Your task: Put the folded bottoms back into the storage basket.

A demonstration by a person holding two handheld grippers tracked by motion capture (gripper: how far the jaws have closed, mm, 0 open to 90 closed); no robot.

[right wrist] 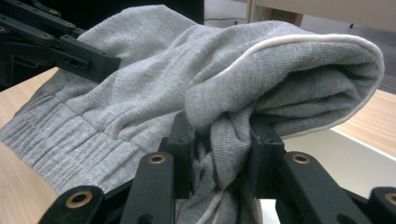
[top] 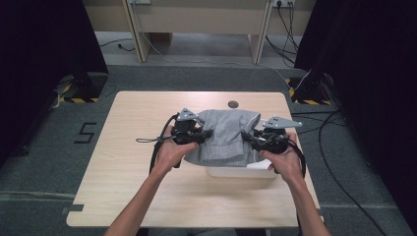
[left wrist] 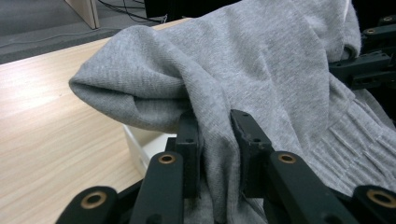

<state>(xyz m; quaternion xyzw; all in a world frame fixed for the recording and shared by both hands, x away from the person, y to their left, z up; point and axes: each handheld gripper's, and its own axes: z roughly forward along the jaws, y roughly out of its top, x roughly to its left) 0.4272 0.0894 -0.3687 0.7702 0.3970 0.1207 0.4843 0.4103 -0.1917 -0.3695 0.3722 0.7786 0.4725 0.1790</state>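
High view: a grey garment (top: 227, 136), folded into a bundle, is held above a white box (top: 241, 171) near the middle of the wooden tabletop (top: 133, 162), slightly right of centre. The left claw (top: 205, 133) grips the garment's left side and the right claw (top: 246, 134) grips its right side; a hand wraps each tool from the near edge. A small dark round disc (top: 233, 104) sits in the tabletop's far edge, beyond the cloth.

In the left gripper view, the left claw (left wrist: 215, 135) pinches a fold of the grey cloth (left wrist: 243, 70) between its jaws, with the white box's (left wrist: 140, 144) corner just below the bundle. In the right gripper view, the right claw (right wrist: 219, 140) pinches a bunched fold of the garment (right wrist: 154, 93), whose ribbed hem hangs toward the left, and the white box (right wrist: 336, 158) lies underneath.
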